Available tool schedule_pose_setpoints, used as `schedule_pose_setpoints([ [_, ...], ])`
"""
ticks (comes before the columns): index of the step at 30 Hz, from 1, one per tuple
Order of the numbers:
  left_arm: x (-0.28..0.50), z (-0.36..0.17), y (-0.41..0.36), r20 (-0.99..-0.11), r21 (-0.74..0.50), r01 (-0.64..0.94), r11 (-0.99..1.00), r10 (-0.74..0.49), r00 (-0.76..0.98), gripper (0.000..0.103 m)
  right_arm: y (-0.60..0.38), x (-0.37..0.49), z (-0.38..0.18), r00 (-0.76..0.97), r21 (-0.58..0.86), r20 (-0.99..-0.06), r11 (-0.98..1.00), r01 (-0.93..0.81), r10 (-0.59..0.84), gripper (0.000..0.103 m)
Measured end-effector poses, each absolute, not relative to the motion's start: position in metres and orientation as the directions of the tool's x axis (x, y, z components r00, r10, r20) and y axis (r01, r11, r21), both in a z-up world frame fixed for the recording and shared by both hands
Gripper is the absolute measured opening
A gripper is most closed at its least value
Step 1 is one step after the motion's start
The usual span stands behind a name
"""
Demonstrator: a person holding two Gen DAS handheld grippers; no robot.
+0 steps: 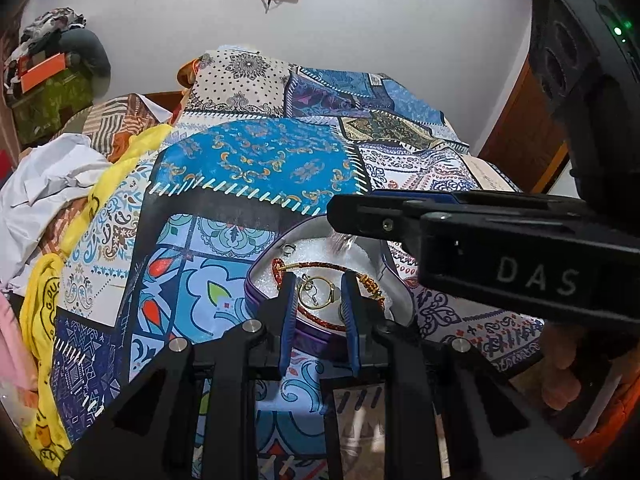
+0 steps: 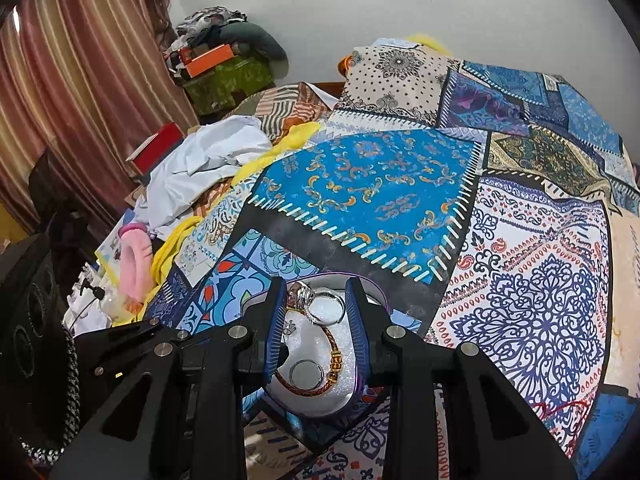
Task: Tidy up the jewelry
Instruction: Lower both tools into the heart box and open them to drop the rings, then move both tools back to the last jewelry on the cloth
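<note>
A purple-rimmed heart-shaped jewelry tin [image 1: 316, 330] lined with white foam lies on the patchwork bedspread [image 1: 256, 160]. In it lie a red braided bracelet with gold beads [image 1: 372, 286], a gold hoop [image 1: 316, 294] and a small silver ring [image 1: 289, 247]. My left gripper [image 1: 319, 286] is open, its fingers over the tin on either side of the hoop. My right gripper [image 2: 316, 294] hangs over the tin [image 2: 352, 394]; its jaws stand a ring's width apart around a silver ring with a stone setting [image 2: 320, 304]. The bracelet [image 2: 332, 354] curves below it. The right gripper's body [image 1: 500, 252] crosses the left wrist view.
Crumpled white and yellow clothes [image 1: 60, 184] lie at the left of the bed. A pink item [image 2: 136, 256] and a red box [image 2: 160, 148] sit by striped curtains [image 2: 60, 80]. A dark speaker [image 2: 32, 320] stands at the near left. A wooden door [image 1: 528, 136] is at right.
</note>
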State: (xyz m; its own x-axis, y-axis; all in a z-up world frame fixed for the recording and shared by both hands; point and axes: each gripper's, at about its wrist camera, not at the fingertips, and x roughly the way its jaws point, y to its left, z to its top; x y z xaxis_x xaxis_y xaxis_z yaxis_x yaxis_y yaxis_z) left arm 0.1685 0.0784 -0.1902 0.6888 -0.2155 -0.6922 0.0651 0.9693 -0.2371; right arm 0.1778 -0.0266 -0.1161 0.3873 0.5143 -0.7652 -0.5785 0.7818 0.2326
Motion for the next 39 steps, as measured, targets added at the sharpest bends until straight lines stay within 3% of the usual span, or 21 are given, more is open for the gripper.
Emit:
schedule_pose_setpoints([
  [5, 0.167, -0.184, 0.074, -0.69, -0.216, 0.068, 0.974, -0.201, 0.695, 0.021, -0.028, 0.173, -0.109, 0.415, 0.202, -0.759, 0.787, -0.583, 0.502, 0.033],
  [31, 0.132, -0.104, 0.048, -0.594, -0.16, 0.058, 0.985, -0.144, 0.792, 0.022, -0.114, 0.129, -0.039, 0.629, 0.113, -0.644, 0.868, -0.484, 0.435, 0.037],
  [35, 0.133, -0.098, 0.034, -0.586, -0.15, 0.077, 0.986, -0.152, 0.796, 0.029, -0.137, 0.125, -0.035, 0.662, 0.104, -0.631, 0.889, -0.445, 0.405, 0.041],
  [39, 0.137, -0.098, 0.019, -0.595, -0.143, 0.102, 0.984, -0.168, 0.786, 0.029, -0.159, 0.125, -0.034, 0.68, 0.108, -0.629, 0.908, -0.404, 0.377, 0.041],
])
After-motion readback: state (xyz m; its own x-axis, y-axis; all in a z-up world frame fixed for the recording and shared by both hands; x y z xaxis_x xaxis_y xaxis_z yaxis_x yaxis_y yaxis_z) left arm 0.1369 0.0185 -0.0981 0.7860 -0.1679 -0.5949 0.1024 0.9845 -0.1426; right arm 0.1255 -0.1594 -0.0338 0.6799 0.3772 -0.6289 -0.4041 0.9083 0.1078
